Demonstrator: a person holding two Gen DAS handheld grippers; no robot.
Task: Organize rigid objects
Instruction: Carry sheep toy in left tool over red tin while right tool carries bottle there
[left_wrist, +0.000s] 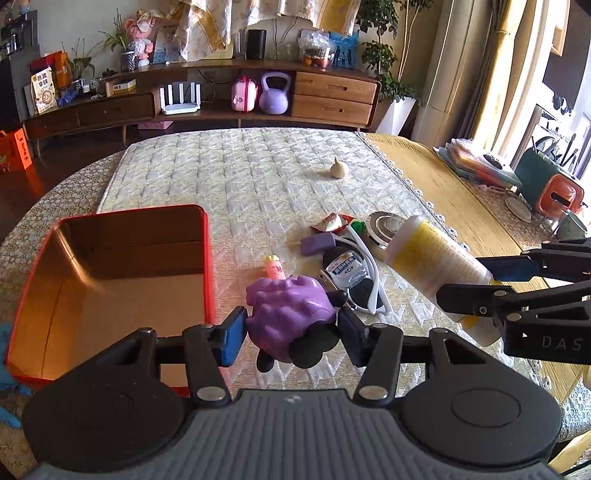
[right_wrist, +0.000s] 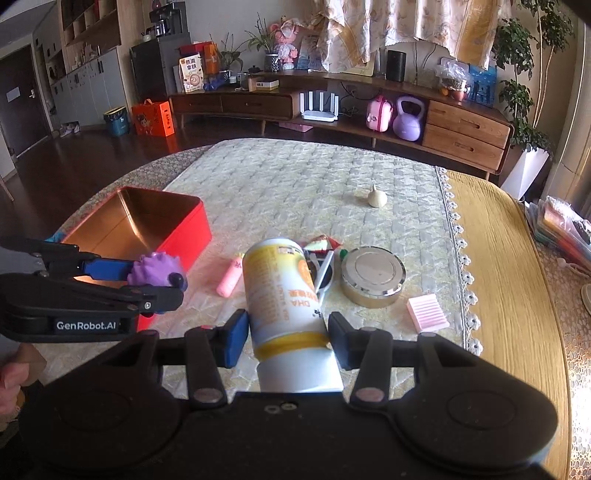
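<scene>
My left gripper (left_wrist: 291, 332) is shut on a purple bumpy toy with black parts (left_wrist: 290, 314), held above the mat just right of the open red tin box (left_wrist: 110, 288). The toy (right_wrist: 157, 274) and the left gripper (right_wrist: 155, 282) also show in the right wrist view beside the box (right_wrist: 155, 229). My right gripper (right_wrist: 288, 339) is shut on a white and yellow bottle (right_wrist: 284, 291), held above the mat; the bottle (left_wrist: 436, 258) shows at the right in the left wrist view.
On the quilted mat (left_wrist: 258, 177) lie a pink tube (right_wrist: 231, 278), white sunglasses (left_wrist: 365, 280), a purple block (left_wrist: 317, 243), a round metal tin (right_wrist: 373, 277), a pink ridged block (right_wrist: 427, 312), a snack wrapper (left_wrist: 332, 223) and a cream garlic-shaped piece (right_wrist: 376, 198).
</scene>
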